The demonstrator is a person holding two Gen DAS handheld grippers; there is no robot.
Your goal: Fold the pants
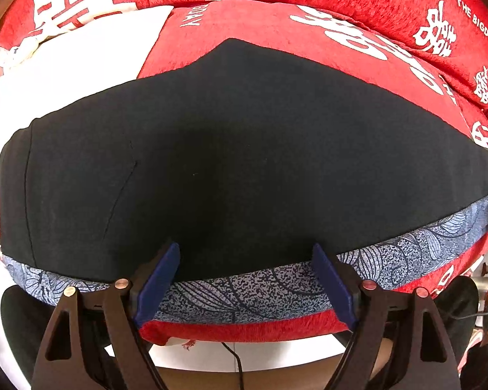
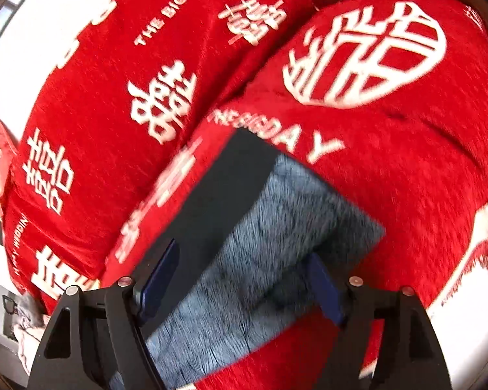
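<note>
Black pants [image 1: 231, 162] lie spread flat on the red sofa cover, with a blue leaf-patterned leg or lining [image 1: 244, 292] showing along their near edge. My left gripper [image 1: 245, 282] is open and empty just above that near edge. In the right wrist view, the pants' black layer [image 2: 218, 208] and blue patterned layer [image 2: 276, 253] lie as a narrow strip ending on the red cover. My right gripper [image 2: 240, 279] is open and empty over the strip. The right view is motion-blurred.
A red sofa cover [image 1: 309, 22] with white characters and "THE BIGDAY" lettering covers seat and back cushions [image 2: 114, 97]. A white patch [image 1: 81, 52] lies at the left. A cable [image 1: 234, 360] and floor show below the seat edge.
</note>
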